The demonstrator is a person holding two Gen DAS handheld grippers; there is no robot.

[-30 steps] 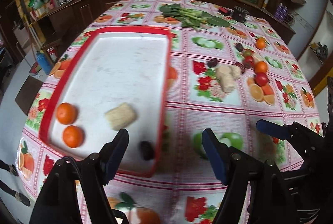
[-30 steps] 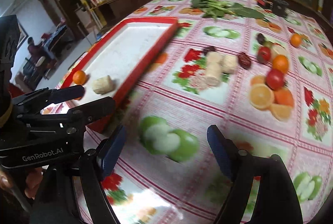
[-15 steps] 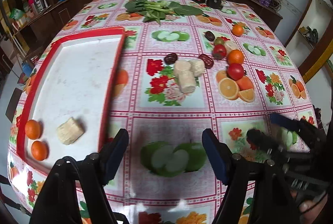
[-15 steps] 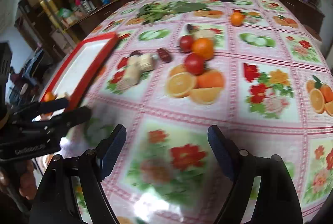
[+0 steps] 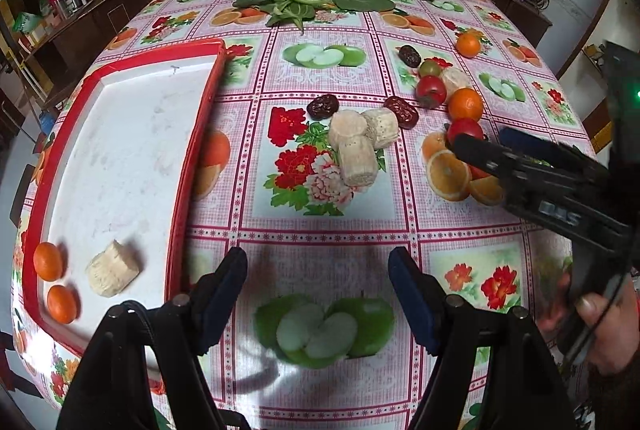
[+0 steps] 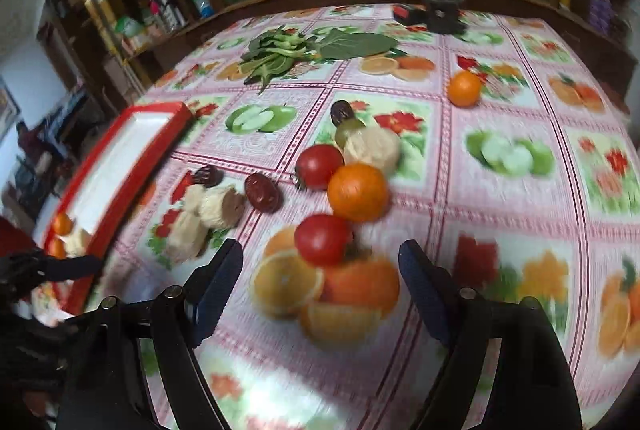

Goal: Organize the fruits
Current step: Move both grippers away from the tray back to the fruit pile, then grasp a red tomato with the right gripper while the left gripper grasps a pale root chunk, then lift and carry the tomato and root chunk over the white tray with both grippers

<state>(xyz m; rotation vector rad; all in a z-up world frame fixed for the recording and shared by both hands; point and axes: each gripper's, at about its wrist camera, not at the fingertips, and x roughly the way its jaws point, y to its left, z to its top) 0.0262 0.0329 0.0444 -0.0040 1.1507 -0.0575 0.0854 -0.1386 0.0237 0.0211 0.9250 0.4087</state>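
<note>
Two hand-held grippers hang over a table covered with a pink checked oilcloth printed with fruit and flowers (image 5: 320,206); the left gripper (image 5: 318,294) has its blue-padded jaws spread wide with nothing between them, above a printed green apple, just right of the red-rimmed white rectangular tray (image 5: 120,158); the right gripper (image 6: 320,278) likewise stands wide apart and empty, pointed at a round red tomato (image 6: 324,239) that lies just ahead of its fingertips.

Inside the tray, at its near left corner, sit two small orange mandarins (image 5: 48,261) and one pale cut cob chunk (image 5: 113,268) beside them; the rest of the tray floor is bare white.

Out on the cloth, three more pale cob chunks (image 5: 354,146) lie bunched together, with a dark wrinkled red date (image 5: 323,106) touching the cluster's far left and another date (image 5: 401,110) at its right; beyond them stand a second red tomato (image 6: 318,166), a larger orange mandarin (image 6: 357,192), another pale chunk (image 6: 374,150) and a small green fruit (image 6: 346,132), all close together; a lone mandarin (image 5: 468,44) sits well apart, farther back; a bunch of green leafy stalks (image 5: 304,0) lies near the far edge.
</note>
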